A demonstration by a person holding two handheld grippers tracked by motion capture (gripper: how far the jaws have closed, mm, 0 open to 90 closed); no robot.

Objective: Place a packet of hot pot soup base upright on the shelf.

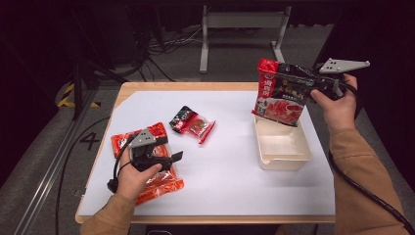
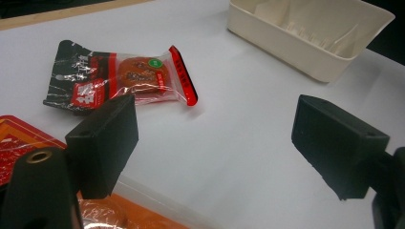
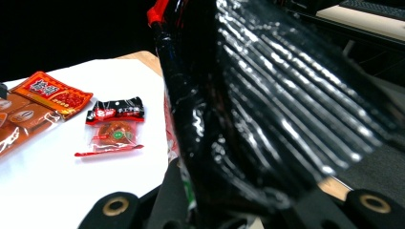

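Black-and-red glossy foil pouch [image 1: 280, 93] pinched in right gripper [image 1: 307, 84], hanging over cream plastic tray [image 1: 283, 155]. Left gripper [image 1: 173, 157] spread, idle. Risk: slick pouch catches tray rim, lands outside.

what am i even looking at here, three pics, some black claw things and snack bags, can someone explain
A person sits at a white-covered table, holding a hand-operated two-jaw gripper in each hand. One picture looks down from above; the other two come from cameras riding on each gripper.

The right gripper is shut on a large red-and-black pouch, lifted above a cream plastic tub.

The left gripper is open, holding nothing, over an orange-red packet.

A small red-and-black snack packet lies flat mid-table.
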